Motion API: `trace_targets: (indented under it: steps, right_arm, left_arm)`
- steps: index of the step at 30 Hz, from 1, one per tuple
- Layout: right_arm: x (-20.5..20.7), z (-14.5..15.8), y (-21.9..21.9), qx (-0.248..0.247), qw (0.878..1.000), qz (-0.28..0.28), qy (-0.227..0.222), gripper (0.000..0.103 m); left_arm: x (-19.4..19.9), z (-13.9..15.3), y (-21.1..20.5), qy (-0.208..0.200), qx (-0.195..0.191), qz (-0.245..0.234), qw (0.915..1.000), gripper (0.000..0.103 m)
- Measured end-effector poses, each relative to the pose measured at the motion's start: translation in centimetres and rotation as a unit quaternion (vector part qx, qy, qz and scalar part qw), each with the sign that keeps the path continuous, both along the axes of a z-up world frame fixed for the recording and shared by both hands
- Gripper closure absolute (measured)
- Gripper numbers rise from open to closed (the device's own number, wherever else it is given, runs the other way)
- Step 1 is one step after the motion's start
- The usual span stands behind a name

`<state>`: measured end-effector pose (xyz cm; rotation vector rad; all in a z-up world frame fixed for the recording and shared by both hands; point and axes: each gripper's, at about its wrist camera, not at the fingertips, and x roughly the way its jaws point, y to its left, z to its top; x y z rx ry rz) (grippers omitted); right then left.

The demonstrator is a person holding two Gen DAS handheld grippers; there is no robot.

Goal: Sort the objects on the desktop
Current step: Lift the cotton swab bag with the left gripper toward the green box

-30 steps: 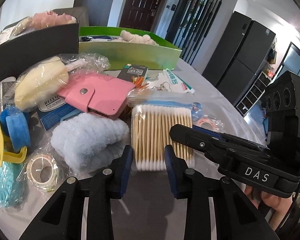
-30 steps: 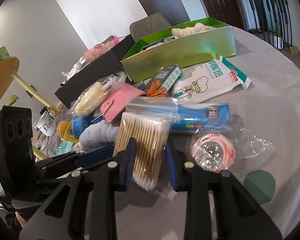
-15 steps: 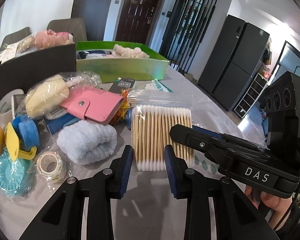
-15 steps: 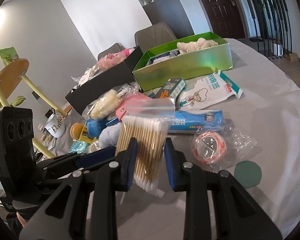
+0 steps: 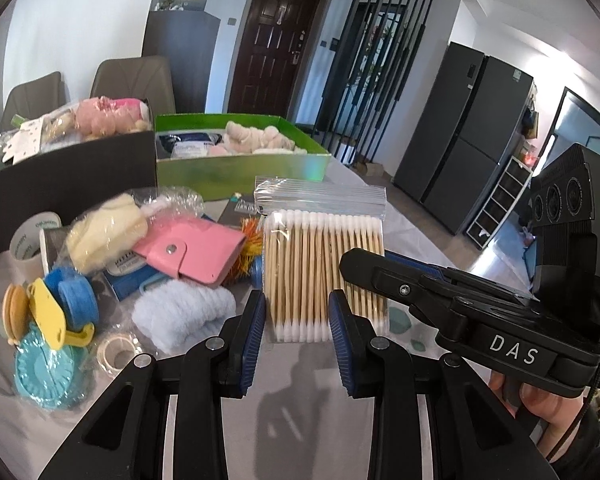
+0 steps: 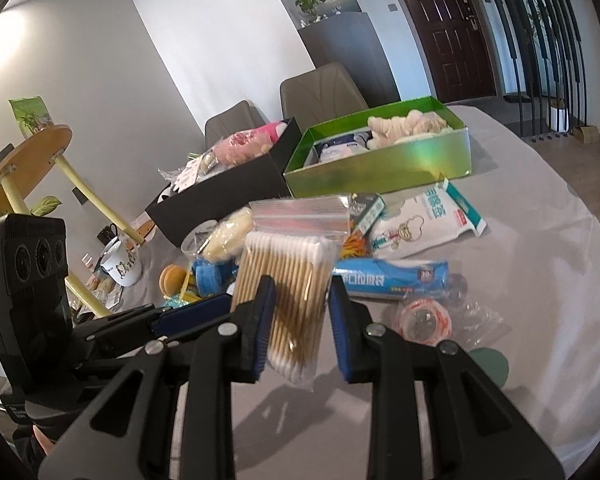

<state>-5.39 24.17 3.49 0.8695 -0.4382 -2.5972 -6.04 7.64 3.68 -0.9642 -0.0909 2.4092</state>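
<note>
Since a second ago both grippers are riding higher, and the swab bag (image 6: 288, 292) is coming up off the bench (image 6: 540, 280) with them; its shadow is now falling on the cloth beneath.

Near: the right gripper (image 6: 300, 326) is pinching the bag's lower end, jaws closed on it, swabs running lengthwise away from the camera and tilting a little left. The left gripper (image 5: 296, 330) is sitting at its narrowest, yet in its own view the bag's bottom edge is hanging just ahead of the pads, so I cannot tell that it is gripping anything. The right hand is the one carrying.

Far: the green box (image 6: 380, 168) is lying straight ahead beyond the clutter, the black box (image 6: 220, 196) to its left. The bag's long axis is pointing roughly at the green box, probably the destination.
</note>
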Motion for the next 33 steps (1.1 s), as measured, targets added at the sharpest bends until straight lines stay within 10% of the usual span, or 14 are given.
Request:
trace_targets:
  steps: [33]
  right_arm:
    - [-7.2, 8.2, -0.1, 0.004, 0.998, 0.007, 0.063, 0.076]
  left_arm:
    - [-7.7, 7.8, 0.1, 0.066, 0.006, 0.01, 0.9978, 0.07]
